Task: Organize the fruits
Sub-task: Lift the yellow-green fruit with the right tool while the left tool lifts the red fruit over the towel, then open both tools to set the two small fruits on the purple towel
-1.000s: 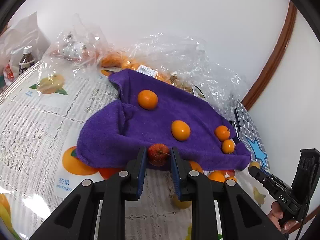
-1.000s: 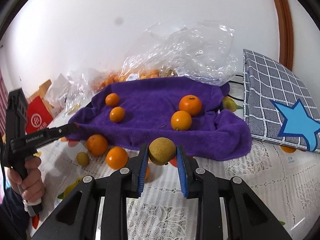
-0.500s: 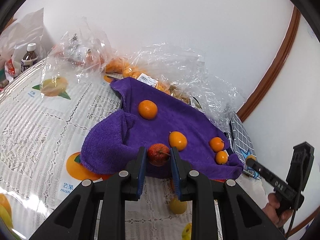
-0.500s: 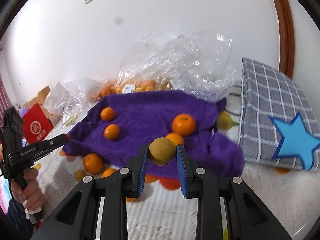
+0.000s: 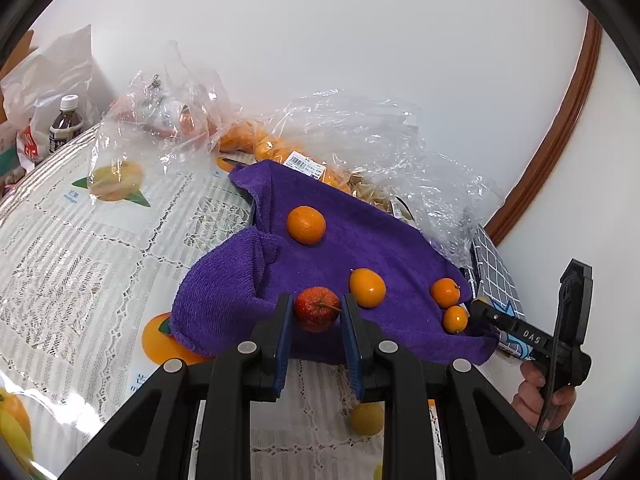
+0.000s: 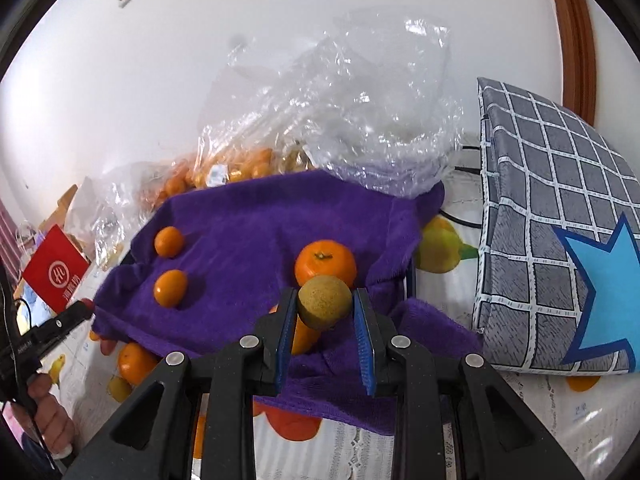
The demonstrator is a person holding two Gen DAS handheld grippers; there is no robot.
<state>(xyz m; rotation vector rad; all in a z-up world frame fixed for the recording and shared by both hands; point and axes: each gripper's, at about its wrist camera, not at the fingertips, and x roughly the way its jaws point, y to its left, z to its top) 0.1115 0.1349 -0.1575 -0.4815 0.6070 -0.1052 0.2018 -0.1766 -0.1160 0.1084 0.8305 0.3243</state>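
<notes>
"das" stands in white letters on the black arm of the right claw [image 5: 532, 336]. the barcode label [image 5: 306, 165] on the clear bag and the red bag's [image 6: 55, 274] white logo are too small to read.

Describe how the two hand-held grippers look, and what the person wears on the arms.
Each hand-held gripper, left and right, has a matte black frame with silver rivets and blue ribbed pads. Seen from across, the right one shows white "DAS" lettering and a thin black cable. A dark sleeve covers the right wrist.
</notes>
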